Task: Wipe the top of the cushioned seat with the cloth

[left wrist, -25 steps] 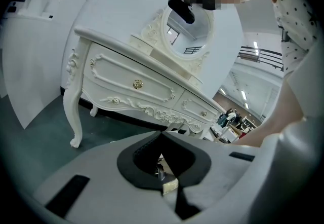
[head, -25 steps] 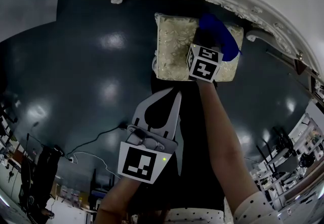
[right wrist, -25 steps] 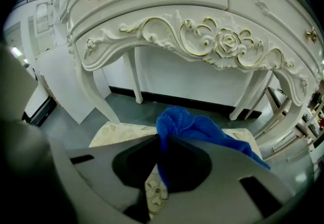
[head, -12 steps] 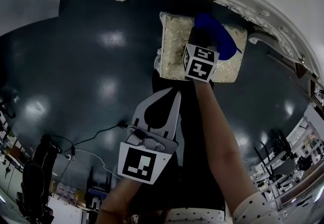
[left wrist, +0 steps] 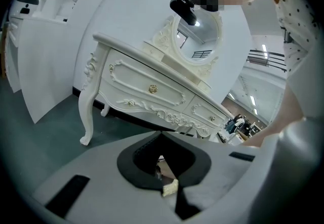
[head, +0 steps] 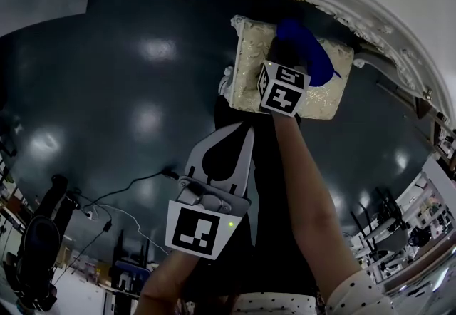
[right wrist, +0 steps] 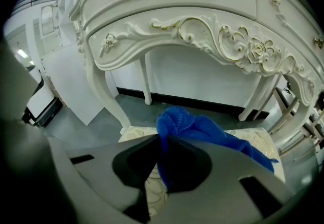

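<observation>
And there was the right gripper (right wrist: 163, 142), jaws pressed together on a bunched fold of the soft blue fleecy cloth (right wrist: 202, 129), the rest of the fabric spilling forward and off to the right past the jaw tips. From the head view, that right gripper (head: 293, 60) was reaching out over the cream brocade cushioned seat (head: 251, 71), with the blue fleecy cloth (head: 306, 50) draped on the seat's far half, towards its right side, the trailing end lying on the top. Through the jaw opening the patterned padding of the seat (right wrist: 151, 187) showed just below. Meanwhile the left gripper (head: 239, 135) hung well back, near the person's body over the dark glossy floor (head: 128, 93), and its own view had the left gripper (left wrist: 161, 136) with jaws together and nothing between them. Beyond the seat stood the white carved dressing table (right wrist: 202, 30), its curved legs either side. By the look of it, that cloth would be light and limp, folding wherever it is pushed, so a pinch on a gathered bunch as here seemed the sound hold, leaving a loose flap to drag flat. The cushion should give under pressure, and the textured weave might catch the fleece, so a light, even press looked wise. The near-left part of the top lay bare of cloth, apparently yet to be covered.
</observation>
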